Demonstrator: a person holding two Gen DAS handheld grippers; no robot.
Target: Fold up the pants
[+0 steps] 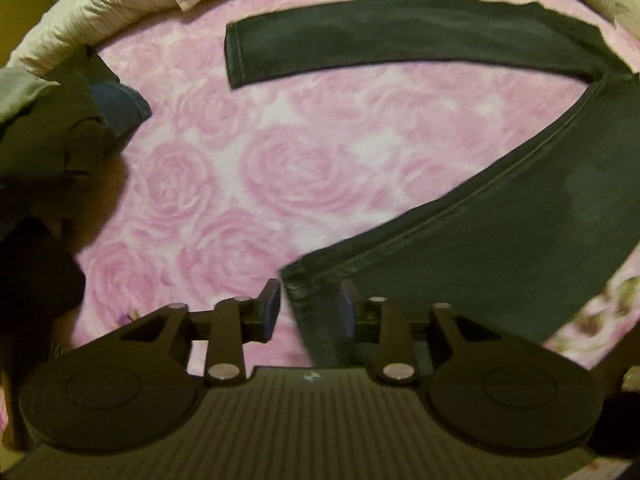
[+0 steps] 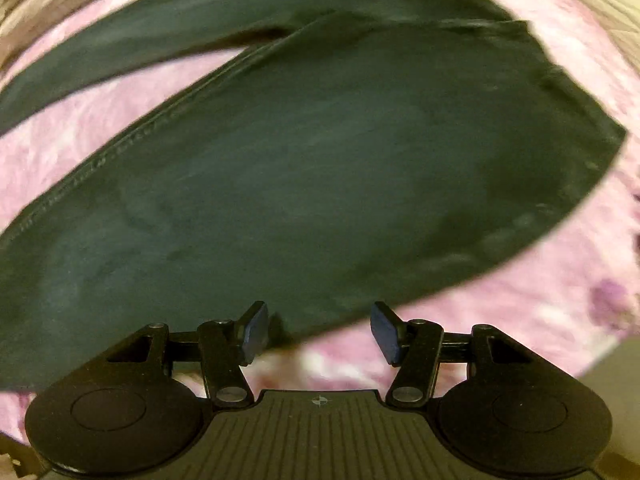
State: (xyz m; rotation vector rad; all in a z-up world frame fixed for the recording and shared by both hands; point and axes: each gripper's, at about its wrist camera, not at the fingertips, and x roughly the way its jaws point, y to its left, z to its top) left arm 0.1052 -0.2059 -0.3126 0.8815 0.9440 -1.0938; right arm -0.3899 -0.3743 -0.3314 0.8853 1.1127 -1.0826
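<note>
Dark pants (image 1: 500, 232) hem between left gripper (image 1: 308, 312) pads

My two views are dim and warm yellow. The right wrist view is smeared with blur, worst on the pink sheet (image 2: 520, 320). Both bend round at the edges, with black corners and dark shadow on the left.

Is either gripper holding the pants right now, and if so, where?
The left gripper has the hem end of the near leg of the pants between its fingers, but whether it grips cannot be told. The right gripper is open, holding nothing.
</note>
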